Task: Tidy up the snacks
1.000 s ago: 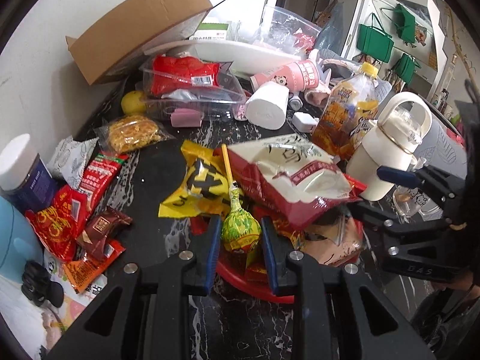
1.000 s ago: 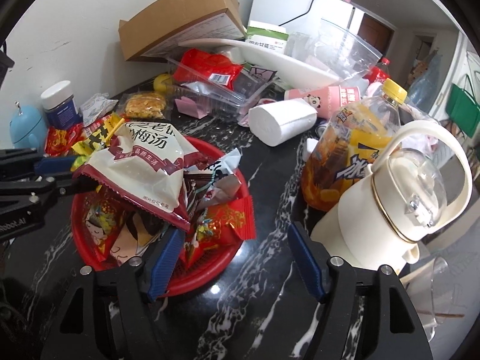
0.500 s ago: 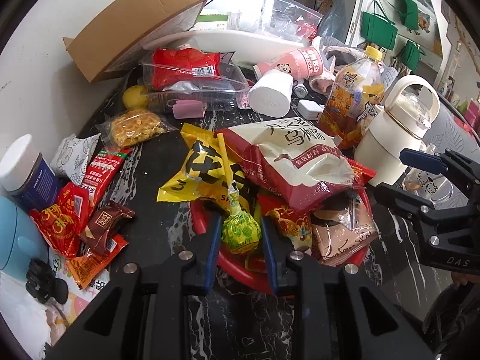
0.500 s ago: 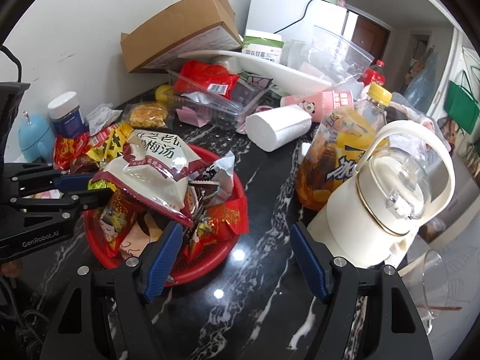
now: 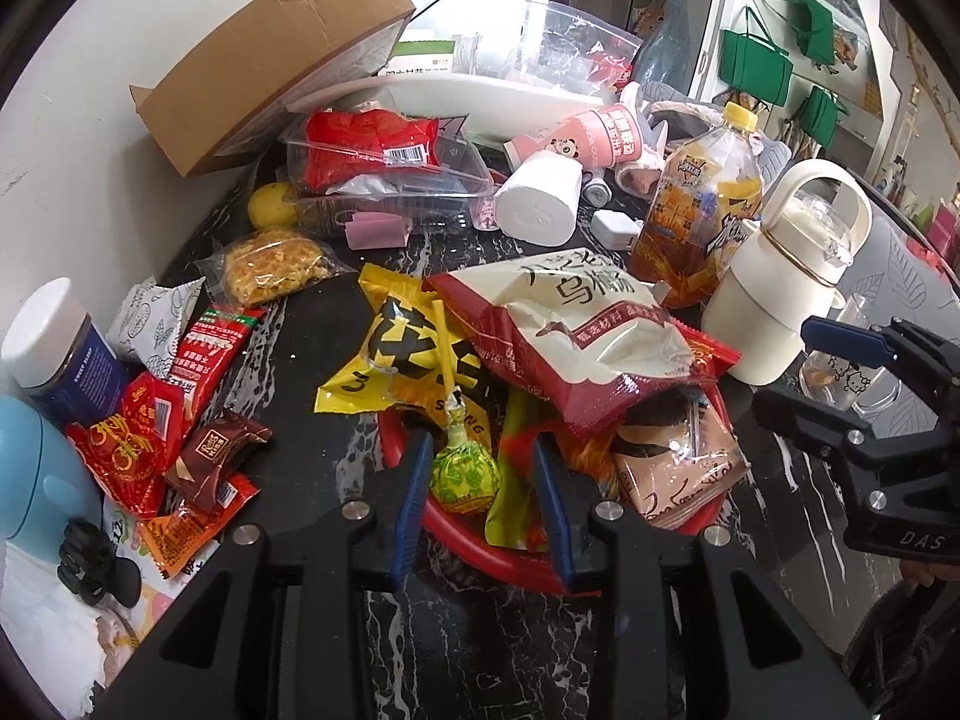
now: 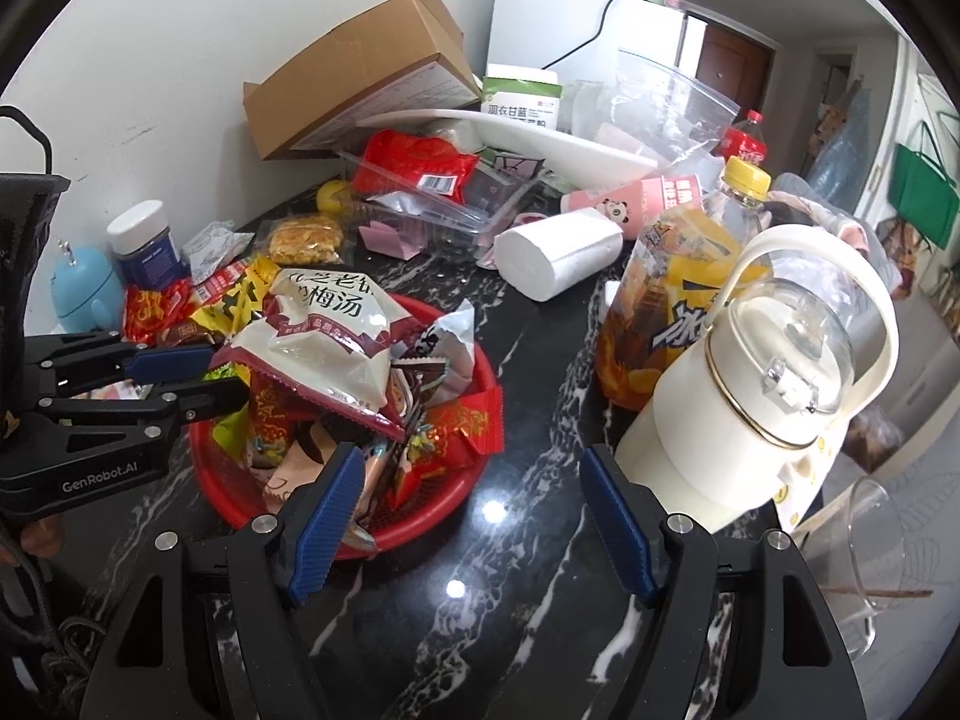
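Note:
A red basket [image 5: 510, 570] [image 6: 240, 498] on the black marble counter is heaped with snack packets, a large white-and-red bag [image 5: 576, 336] on top. My left gripper [image 5: 480, 507] [image 6: 222, 369] hangs over the basket's near rim, its jaws opening. A green lollipop [image 5: 462, 474] lies between them in the basket, against the left pad and apart from the right one. A yellow packet [image 5: 408, 354] hangs over the basket's far rim. My right gripper [image 6: 474, 516] [image 5: 792, 369] stands open just right of the basket, with nothing between its fingers.
Loose packets [image 5: 132, 450], a chocolate [image 5: 216, 450] and a waffle pack [image 5: 270, 264] lie left of the basket, by a blue jar [image 5: 54, 360]. A cream kettle [image 6: 750, 396], a tea bottle [image 6: 672, 300] and a glass cup [image 6: 870, 540] stand on the right. A paper roll [image 5: 540, 204], a clear tray [image 5: 384, 162] and a cardboard box [image 5: 270, 60] crowd the back.
The left jaws have spread and let go of the lollipop, which now rests in the basket. The right gripper has barely shifted and stays open.

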Tool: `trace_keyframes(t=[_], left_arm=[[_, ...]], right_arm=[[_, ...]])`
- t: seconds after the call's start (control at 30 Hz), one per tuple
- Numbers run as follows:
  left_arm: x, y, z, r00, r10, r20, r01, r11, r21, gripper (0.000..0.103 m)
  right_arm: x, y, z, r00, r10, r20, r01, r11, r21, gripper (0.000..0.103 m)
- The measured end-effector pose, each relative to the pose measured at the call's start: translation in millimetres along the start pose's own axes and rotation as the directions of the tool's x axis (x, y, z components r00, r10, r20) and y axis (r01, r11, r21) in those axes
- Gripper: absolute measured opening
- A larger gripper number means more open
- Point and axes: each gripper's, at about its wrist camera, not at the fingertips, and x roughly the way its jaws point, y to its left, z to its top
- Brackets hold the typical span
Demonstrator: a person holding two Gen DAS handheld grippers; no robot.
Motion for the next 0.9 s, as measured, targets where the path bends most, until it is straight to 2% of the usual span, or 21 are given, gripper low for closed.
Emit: trace_keyframes(t=[0.5, 0.7, 0.9], left_arm=[[-1.6, -2.7, 0.4, 0.999, 0.04, -0.004, -0.04, 0.999, 0.0, 0.034], [-17.3, -5.2, 0.5, 0.997, 0.073, 0.01, -0.073, 0.997, -0.005, 0.034], [-41.7, -8.9, 5.4, 0.994, 0.089, 0.056, -0.089, 0.996, 0.002, 0.034]], right_arm=[[5.4, -0.6, -9.9, 0.999, 0.035, -0.018, -0.034, 0.998, 0.053, 0.075], [3.6, -2.0, -12.9, 0.997, 0.075, -0.018, -0.073, 0.992, 0.099, 0.075], [-15.0, 1.7, -11.4, 0.995, 0.096, 0.023, -0.098, 0.988, 0.122, 0.075]])
